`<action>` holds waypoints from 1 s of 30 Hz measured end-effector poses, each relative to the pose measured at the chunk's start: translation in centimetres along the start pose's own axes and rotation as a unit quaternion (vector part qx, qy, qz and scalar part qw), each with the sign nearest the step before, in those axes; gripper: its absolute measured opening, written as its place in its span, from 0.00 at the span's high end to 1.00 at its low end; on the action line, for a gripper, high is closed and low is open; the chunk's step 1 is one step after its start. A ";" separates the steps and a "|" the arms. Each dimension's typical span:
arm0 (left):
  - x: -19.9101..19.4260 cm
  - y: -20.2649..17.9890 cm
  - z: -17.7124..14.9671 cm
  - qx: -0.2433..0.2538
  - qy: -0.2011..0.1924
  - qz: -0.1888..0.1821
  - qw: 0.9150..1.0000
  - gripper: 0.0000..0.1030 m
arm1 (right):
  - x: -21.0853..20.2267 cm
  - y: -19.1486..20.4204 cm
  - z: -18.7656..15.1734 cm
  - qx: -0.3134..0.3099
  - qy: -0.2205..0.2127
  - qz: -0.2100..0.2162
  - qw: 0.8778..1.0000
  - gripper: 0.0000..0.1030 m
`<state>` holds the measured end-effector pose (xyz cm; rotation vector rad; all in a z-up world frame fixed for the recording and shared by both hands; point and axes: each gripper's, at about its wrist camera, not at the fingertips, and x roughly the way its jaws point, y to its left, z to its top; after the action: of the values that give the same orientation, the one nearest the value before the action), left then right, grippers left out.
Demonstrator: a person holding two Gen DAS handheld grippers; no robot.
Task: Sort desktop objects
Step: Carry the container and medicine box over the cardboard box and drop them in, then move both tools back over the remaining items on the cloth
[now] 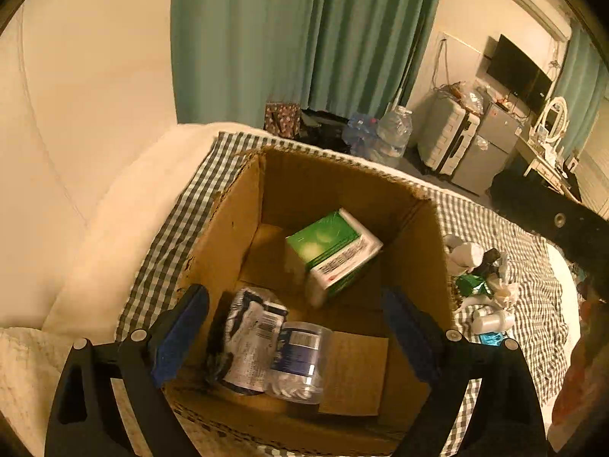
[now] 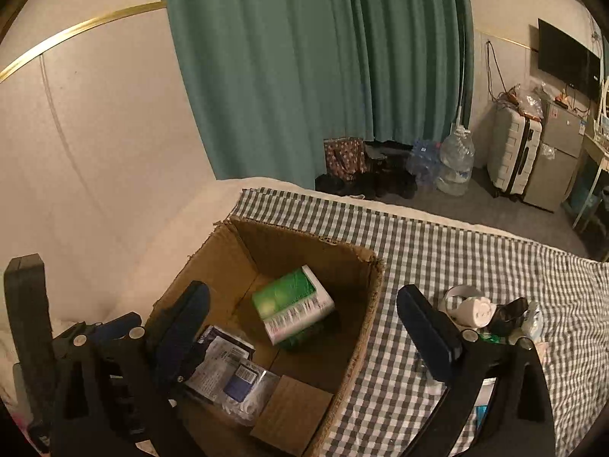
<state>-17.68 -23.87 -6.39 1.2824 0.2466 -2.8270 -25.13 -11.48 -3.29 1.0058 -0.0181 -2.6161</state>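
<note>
An open cardboard box (image 1: 232, 228) stands on a checked cloth (image 1: 179, 224). Inside it a green and white carton (image 1: 335, 251) lies tilted, blurred as if moving. A plastic packet (image 1: 251, 342) and a clear tub of cotton swabs (image 1: 297, 361) lie at the box's near side. My left gripper (image 1: 297, 335) is open and empty above the box. My right gripper (image 2: 304, 335) is open and empty over the box's right wall (image 2: 365, 327); the carton (image 2: 293, 308) shows there too. Loose small items (image 1: 483, 285) lie on the cloth right of the box.
A white padded headboard (image 1: 76, 114) and pillow are left of the box. Green curtains (image 2: 304, 76), water jugs (image 2: 455, 163), a suitcase (image 2: 514, 152), a small fridge and a wall TV stand beyond the bed. The left gripper's body (image 2: 26, 323) shows at the right view's left edge.
</note>
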 end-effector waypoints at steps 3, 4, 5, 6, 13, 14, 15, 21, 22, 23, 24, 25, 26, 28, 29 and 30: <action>-0.8 -1.5 0.3 0.028 -0.017 0.001 0.999 0.08 | -2.0 -0.6 -0.5 0.009 -0.012 -0.001 1.000 0.04; -1.3 -2.3 0.1 0.038 -0.022 0.000 0.999 0.08 | -2.8 -1.2 -0.8 0.015 -0.014 -0.001 1.000 0.04; -1.9 -3.2 -0.1 0.047 -0.025 -0.006 0.999 0.08 | -3.6 -2.0 -1.2 0.021 -0.016 -0.004 1.000 0.04; -2.5 -4.0 -0.3 0.052 -0.028 -0.011 0.998 0.08 | -4.4 -2.9 -1.6 0.025 -0.017 -0.008 1.000 0.04; -6.2 -12.4 -3.3 0.071 -0.025 -0.072 0.995 0.04 | -11.1 -10.6 -7.3 0.027 -0.023 -0.098 0.994 0.04; -6.3 -14.0 -4.0 0.072 -0.024 -0.078 0.994 0.03 | -11.7 -11.6 -8.1 0.029 -0.023 -0.106 0.994 0.04; -6.2 -15.2 -4.5 0.074 -0.021 -0.080 0.994 0.03 | -12.6 -13.1 -9.2 0.034 -0.022 -0.116 0.992 0.04; -2.2 -23.9 -9.2 0.097 0.025 -0.084 0.991 0.03 | -16.9 -21.6 -15.1 0.070 -0.019 -0.177 0.982 0.04; -1.1 -25.2 -10.1 0.100 0.037 -0.083 0.991 0.03 | -17.1 -22.4 -15.8 0.076 -0.018 -0.182 0.980 0.04; -0.2 -26.2 -10.7 0.104 0.045 -0.084 0.990 0.03 | -17.3 -23.5 -16.8 0.083 -0.017 -0.187 0.979 0.04; 0.8 -27.2 -11.5 0.110 0.052 -0.086 0.989 0.03 | -17.5 -24.3 -17.6 0.087 -0.016 -0.188 0.978 0.04; 1.9 -28.2 -12.1 0.119 0.054 -0.087 0.988 0.03 | -17.3 -25.4 -18.7 0.093 -0.012 -0.188 0.978 0.04; 2.7 -28.7 -12.4 0.125 0.052 -0.085 0.987 0.03 | -17.0 -25.9 -19.4 0.097 -0.009 -0.186 0.978 0.04; 4.6 -29.9 -12.8 0.140 0.046 -0.074 0.986 0.03 | -16.3 -27.2 -20.8 0.104 -0.001 -0.180 0.978 0.04; 6.3 -30.6 -12.7 0.148 0.055 -0.067 0.985 0.03 | -15.8 -27.6 -21.4 0.106 0.001 -0.178 0.978 0.04; 7.6 -30.8 -12.6 0.154 0.067 -0.064 0.984 0.03 | -15.1 -27.9 -21.9 0.109 0.003 -0.178 0.978 0.04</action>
<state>-16.07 8.84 -16.18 1.5695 -0.1166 -2.9793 -8.91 21.97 -13.55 1.1838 -0.1381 -2.9865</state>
